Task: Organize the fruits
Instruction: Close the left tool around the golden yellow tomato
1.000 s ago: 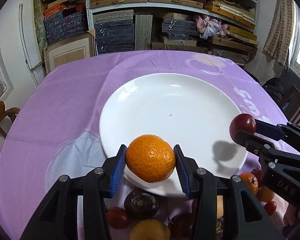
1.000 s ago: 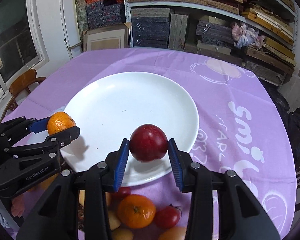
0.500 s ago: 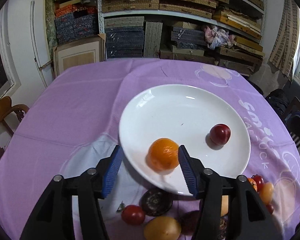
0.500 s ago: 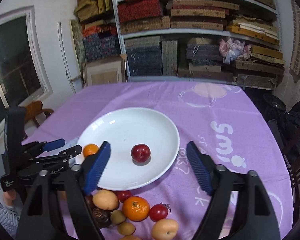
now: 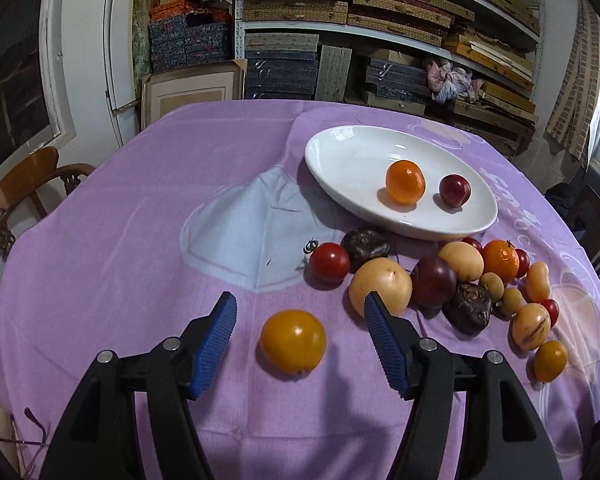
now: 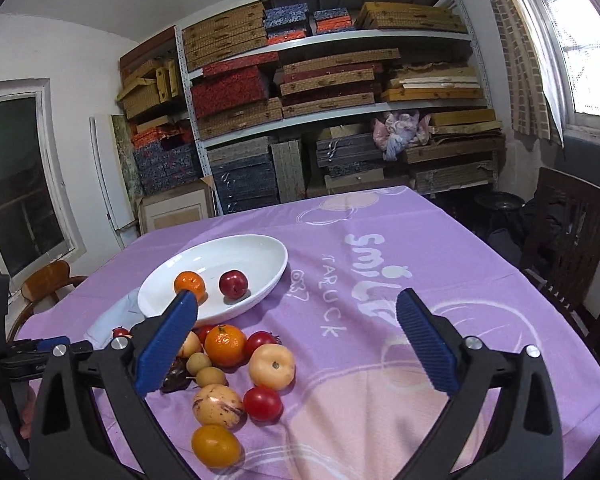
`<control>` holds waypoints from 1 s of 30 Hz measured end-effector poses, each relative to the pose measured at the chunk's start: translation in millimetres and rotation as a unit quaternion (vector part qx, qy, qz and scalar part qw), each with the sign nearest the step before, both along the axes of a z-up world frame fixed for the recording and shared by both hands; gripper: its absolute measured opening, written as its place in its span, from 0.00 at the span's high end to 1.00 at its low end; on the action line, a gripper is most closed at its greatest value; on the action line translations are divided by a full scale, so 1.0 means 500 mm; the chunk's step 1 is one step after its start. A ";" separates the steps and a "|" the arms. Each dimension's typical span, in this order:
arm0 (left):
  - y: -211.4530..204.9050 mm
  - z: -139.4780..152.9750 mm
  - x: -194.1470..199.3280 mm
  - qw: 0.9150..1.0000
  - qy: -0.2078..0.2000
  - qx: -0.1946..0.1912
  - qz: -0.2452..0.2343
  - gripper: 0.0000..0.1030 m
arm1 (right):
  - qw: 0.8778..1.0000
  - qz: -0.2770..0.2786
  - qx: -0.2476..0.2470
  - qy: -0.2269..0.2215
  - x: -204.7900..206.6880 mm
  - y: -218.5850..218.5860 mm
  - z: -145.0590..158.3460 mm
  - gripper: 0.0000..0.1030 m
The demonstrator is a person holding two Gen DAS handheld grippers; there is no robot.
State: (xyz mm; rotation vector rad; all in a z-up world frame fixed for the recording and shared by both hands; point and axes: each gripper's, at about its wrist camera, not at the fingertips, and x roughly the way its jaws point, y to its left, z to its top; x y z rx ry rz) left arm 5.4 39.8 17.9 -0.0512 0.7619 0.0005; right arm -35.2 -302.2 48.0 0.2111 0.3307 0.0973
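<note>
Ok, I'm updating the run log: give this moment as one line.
plate: mandarin, plum | left tool: open, around yellow fruit | right tool: open, empty

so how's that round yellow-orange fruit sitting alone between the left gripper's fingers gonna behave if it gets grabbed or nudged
The round yellow-orange fruit looks near-spherical and sits alone on the flat purple tablecloth, so a nudge would probably roll it. Its glossy skin shows a highlight, so it may be slightly slippery. The open left gripper has ribbed blue pads that should help hold it.

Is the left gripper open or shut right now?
Open. The left gripper has its jaws spread wide on either side of a yellow-orange fruit on the tablecloth, touching nothing.
</note>
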 end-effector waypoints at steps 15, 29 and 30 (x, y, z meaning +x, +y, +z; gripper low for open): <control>0.027 -0.043 0.009 0.999 0.032 -0.034 -0.002 0.35 | 1.000 0.003 -0.005 0.020 0.017 0.020 -0.022 0.04; 0.025 -0.044 0.008 1.000 0.022 -0.017 -0.002 0.38 | 1.000 0.006 -0.007 0.027 0.022 0.024 -0.028 0.04; 0.025 -0.044 0.009 1.000 0.024 -0.018 -0.001 0.42 | 1.000 0.007 -0.007 0.028 0.022 0.025 -0.029 0.04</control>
